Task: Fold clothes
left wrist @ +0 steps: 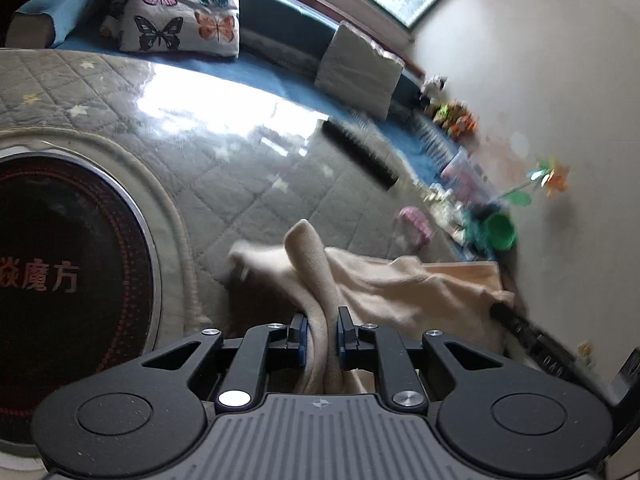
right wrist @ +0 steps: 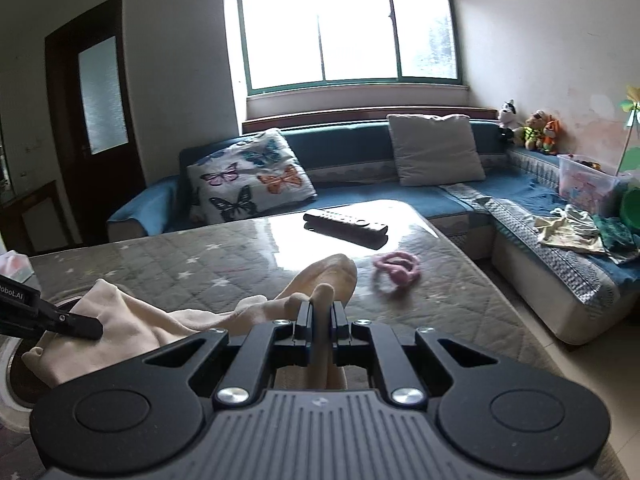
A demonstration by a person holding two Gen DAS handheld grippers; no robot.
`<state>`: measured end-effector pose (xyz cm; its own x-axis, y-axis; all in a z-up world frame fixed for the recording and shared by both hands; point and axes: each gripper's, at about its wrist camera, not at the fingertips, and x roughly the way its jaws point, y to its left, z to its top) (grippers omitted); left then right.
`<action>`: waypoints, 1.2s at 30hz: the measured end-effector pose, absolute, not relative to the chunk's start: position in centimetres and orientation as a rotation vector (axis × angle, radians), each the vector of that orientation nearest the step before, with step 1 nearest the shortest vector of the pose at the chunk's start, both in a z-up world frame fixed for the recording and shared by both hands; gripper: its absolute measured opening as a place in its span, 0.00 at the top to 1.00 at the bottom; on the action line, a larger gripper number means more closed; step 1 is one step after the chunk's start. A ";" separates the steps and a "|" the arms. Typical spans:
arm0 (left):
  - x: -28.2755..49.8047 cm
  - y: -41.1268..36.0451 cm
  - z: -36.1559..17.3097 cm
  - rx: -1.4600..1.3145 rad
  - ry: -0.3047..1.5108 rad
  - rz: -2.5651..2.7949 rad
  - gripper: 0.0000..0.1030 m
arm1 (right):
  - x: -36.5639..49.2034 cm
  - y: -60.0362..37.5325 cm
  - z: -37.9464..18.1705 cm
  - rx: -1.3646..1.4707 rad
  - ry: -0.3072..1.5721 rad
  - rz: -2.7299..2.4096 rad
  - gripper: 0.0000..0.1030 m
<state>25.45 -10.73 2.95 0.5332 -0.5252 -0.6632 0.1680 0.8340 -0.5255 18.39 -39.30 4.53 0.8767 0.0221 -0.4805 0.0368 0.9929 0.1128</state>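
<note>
1. The left gripper [left wrist: 322, 330] is clamped on a fold of the cream garment [left wrist: 400, 280], which rises between its fingers and drapes away over the table [left wrist: 240, 184].
2. The right gripper [right wrist: 321, 322] is likewise closed on a bunched edge of the same garment [right wrist: 160, 320].
3. The garment lies on the quilted table cover, just beside the round black hotplate [left wrist: 72, 264] set into the table.
4. Beyond the garment on the table are a pink hair tie [right wrist: 396, 266] and, further off, a black remote [right wrist: 346, 228].
5. Behind the table stands a blue sofa [right wrist: 360, 196] with a butterfly cushion [right wrist: 250, 178] and a grey cushion [right wrist: 436, 148].
</note>
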 end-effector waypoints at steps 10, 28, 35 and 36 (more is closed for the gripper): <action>26.2 -9.7 2.5 -0.366 0.892 -0.351 0.68 | 19.9 -41.2 1.3 0.119 0.576 -0.080 0.89; 29.0 -12.8 0.4 -0.287 0.926 -0.388 0.65 | 26.2 -35.9 -2.4 0.067 0.673 0.066 0.88; 26.4 -12.8 1.7 -0.234 0.883 -0.405 0.45 | 24.0 -35.4 -0.9 0.056 0.652 0.086 0.73; 25.9 -12.8 1.8 -0.221 0.876 -0.404 0.44 | 23.4 -35.2 -0.6 0.052 0.647 0.096 0.70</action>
